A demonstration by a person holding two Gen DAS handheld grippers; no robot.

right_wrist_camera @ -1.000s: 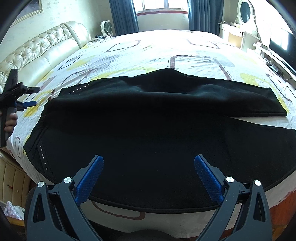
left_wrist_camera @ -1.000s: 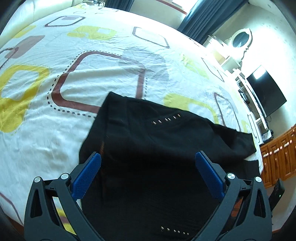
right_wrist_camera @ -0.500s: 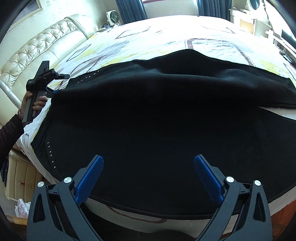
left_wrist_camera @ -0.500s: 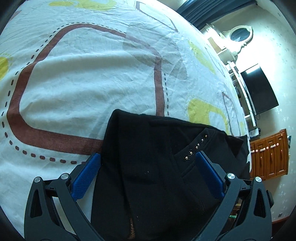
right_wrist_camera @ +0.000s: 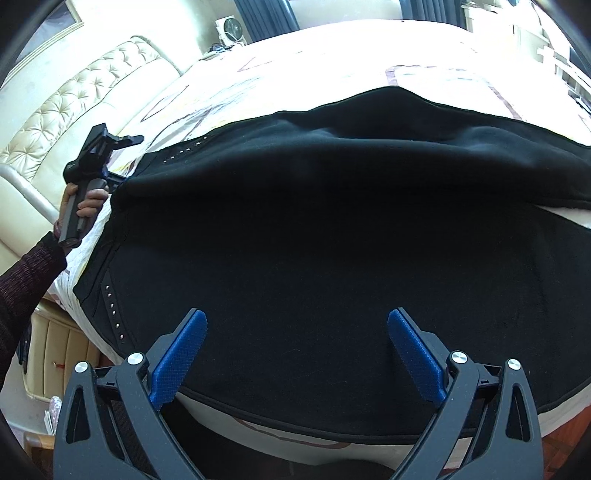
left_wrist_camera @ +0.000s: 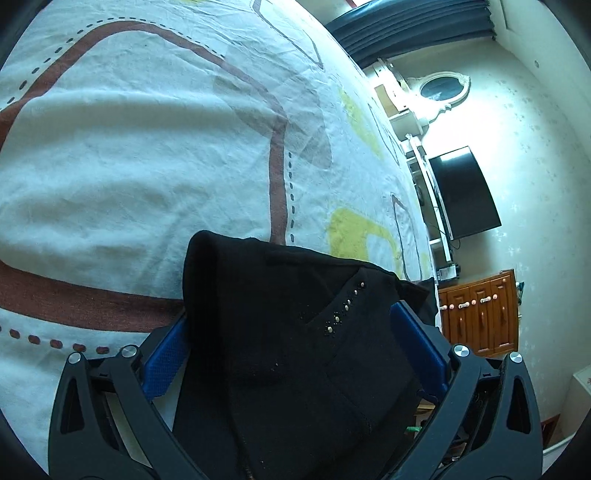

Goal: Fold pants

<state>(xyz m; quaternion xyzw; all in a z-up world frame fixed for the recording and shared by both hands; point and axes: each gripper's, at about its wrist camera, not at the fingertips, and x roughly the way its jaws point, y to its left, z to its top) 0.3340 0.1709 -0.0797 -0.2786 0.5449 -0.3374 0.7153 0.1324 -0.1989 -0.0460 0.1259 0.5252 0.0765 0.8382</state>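
Observation:
Black pants (right_wrist_camera: 332,229) lie spread across the patterned bed sheet (left_wrist_camera: 147,147), one leg folded over the other, with studs at the pockets. My left gripper (left_wrist_camera: 289,314) is open, and the waist corner of the pants (left_wrist_camera: 295,369) lies between its blue pads (left_wrist_camera: 166,362), draped over their tips. The right wrist view shows this left gripper (right_wrist_camera: 96,155) held by a hand (right_wrist_camera: 86,203) at the pants' left end. My right gripper (right_wrist_camera: 295,315) hangs open over the near leg by the bed's front edge, with nothing between its fingers.
A tufted cream headboard (right_wrist_camera: 74,99) stands at the left and a small fan (right_wrist_camera: 231,27) behind it. A television (left_wrist_camera: 465,192), an oval mirror (left_wrist_camera: 441,88) and a wooden cabinet (left_wrist_camera: 480,317) line the far wall. Dark curtains (left_wrist_camera: 413,29) hang at the window.
My left gripper has moved forward and down onto the waist corner, so the cloth now fills the gap between its pads. My right gripper has come slightly closer over the near leg.

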